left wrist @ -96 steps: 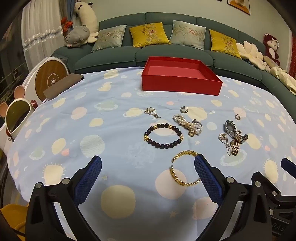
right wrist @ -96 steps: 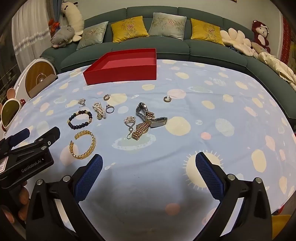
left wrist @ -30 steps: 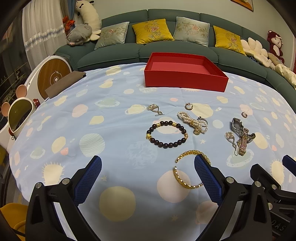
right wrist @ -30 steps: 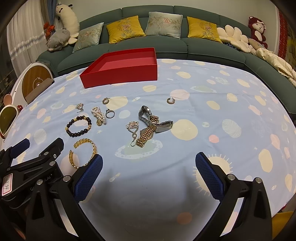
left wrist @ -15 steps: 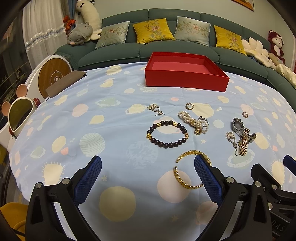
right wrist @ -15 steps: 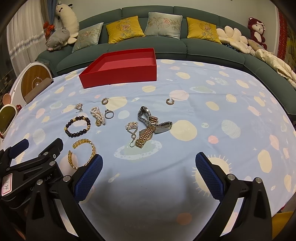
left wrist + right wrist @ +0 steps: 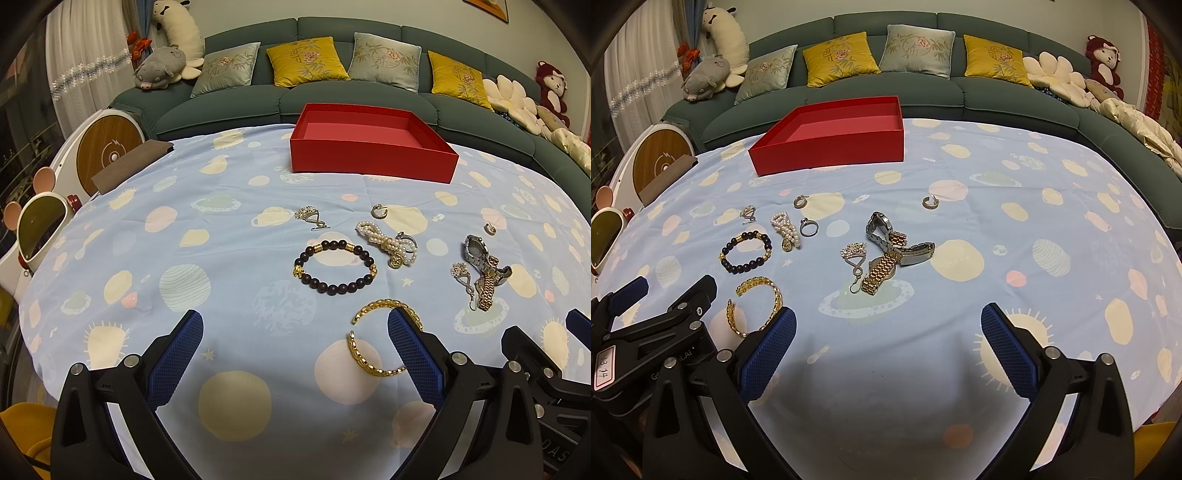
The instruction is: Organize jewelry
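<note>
Jewelry lies on a blue planet-print cloth (image 7: 221, 258). A gold open bangle (image 7: 373, 343) (image 7: 755, 308) lies nearest, just in front of my left gripper's right finger. Beyond it are a dark bead bracelet (image 7: 334, 266) (image 7: 746, 251), a pearl bracelet (image 7: 386, 242) (image 7: 785, 232), a ring (image 7: 808, 227), two hoop earrings (image 7: 801, 201) (image 7: 930, 202), a silver brooch (image 7: 311, 216), a silver watch (image 7: 897, 240) and a gold watch (image 7: 881, 273). An empty red box (image 7: 369, 153) (image 7: 831, 142) stands at the far side. My left gripper (image 7: 291, 354) and right gripper (image 7: 888, 343) are both open and empty above the near edge.
A green sofa (image 7: 332, 96) with cushions and plush toys curves behind the table. A round wooden device (image 7: 109, 155) and a white helmet-like object (image 7: 40, 229) stand off the left edge. A silver pendant (image 7: 855, 258) lies beside the watches. My left gripper shows in the right wrist view (image 7: 646, 332).
Both grippers have stayed open and nearly still. The view has shifted only slightly over the last seconds; no jewelry has moved.
</note>
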The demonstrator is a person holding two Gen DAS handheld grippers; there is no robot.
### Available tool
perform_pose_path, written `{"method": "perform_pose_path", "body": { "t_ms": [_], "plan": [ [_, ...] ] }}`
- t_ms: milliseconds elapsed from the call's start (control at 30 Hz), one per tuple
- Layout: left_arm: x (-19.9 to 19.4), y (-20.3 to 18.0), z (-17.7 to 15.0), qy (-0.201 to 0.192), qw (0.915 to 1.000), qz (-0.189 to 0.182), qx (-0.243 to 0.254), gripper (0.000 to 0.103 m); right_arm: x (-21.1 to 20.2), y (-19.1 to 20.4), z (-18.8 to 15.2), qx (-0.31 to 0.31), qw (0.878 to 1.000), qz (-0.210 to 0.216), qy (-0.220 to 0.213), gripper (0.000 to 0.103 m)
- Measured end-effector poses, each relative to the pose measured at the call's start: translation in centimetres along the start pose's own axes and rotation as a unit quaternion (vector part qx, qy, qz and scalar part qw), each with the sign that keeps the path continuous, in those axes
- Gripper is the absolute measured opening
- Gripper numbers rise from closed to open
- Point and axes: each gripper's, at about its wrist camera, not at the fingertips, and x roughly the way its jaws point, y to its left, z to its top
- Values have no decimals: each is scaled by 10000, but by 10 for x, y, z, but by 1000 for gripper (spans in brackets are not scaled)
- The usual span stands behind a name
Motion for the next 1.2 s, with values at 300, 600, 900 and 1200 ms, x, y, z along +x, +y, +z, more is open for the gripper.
{"method": "perform_pose_path", "body": {
  "t_ms": [300, 600, 900, 1200],
  "plan": [
    [0, 1, 0, 1, 10000, 3, 3, 98, 0, 0, 0, -3, 10000, -2, 1, 98],
    [0, 1, 0, 9, 10000, -10, 11, 98, 1, 0, 0, -17, 10000, 13, 4, 98],
    [4, 9, -2, 123, 9999, -6, 29, 98, 7, 0, 5, -170, 9996, 149, 144, 98],
    [6, 44, 21, 209, 9982, 15, -566, 98, -4, -5, 49, -563, 9980, 238, 188, 98]
  ]
}}
